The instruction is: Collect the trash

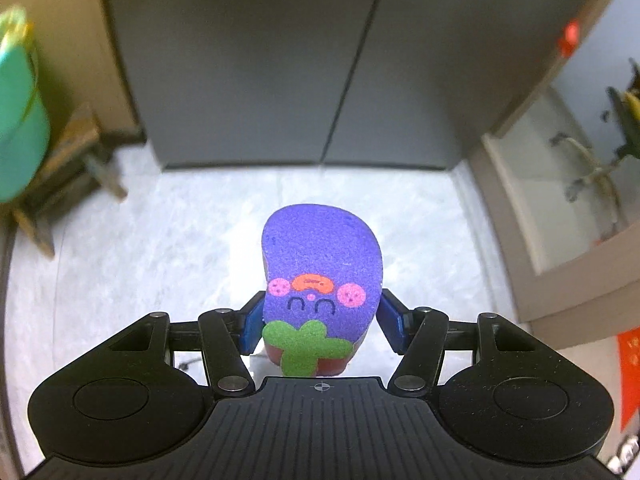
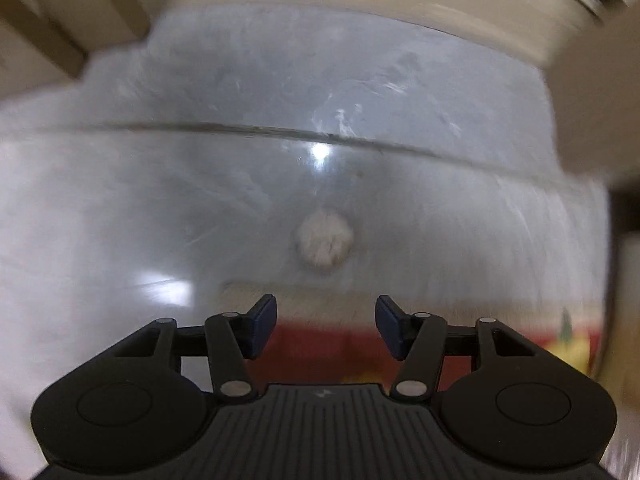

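Note:
My left gripper (image 1: pixel 320 326) is shut on a purple eggplant-shaped sponge (image 1: pixel 320 268) with a printed face, green leaf and dark red underside. It holds the sponge above a pale marbled floor (image 1: pixel 180 232). My right gripper (image 2: pixel 325 328) is open and empty. It hangs above a crumpled white paper ball (image 2: pixel 325 245) that lies on the grey floor (image 2: pixel 160 184), a little beyond the fingertips. The right wrist view is blurred.
In the left wrist view a grey cabinet (image 1: pixel 280 60) stands ahead, a green bin (image 1: pixel 18 120) and wooden stool (image 1: pixel 68 168) at left, a white panel (image 1: pixel 552 184) at right. In the right wrist view a red and yellow object (image 2: pixel 332 356) lies below the fingers.

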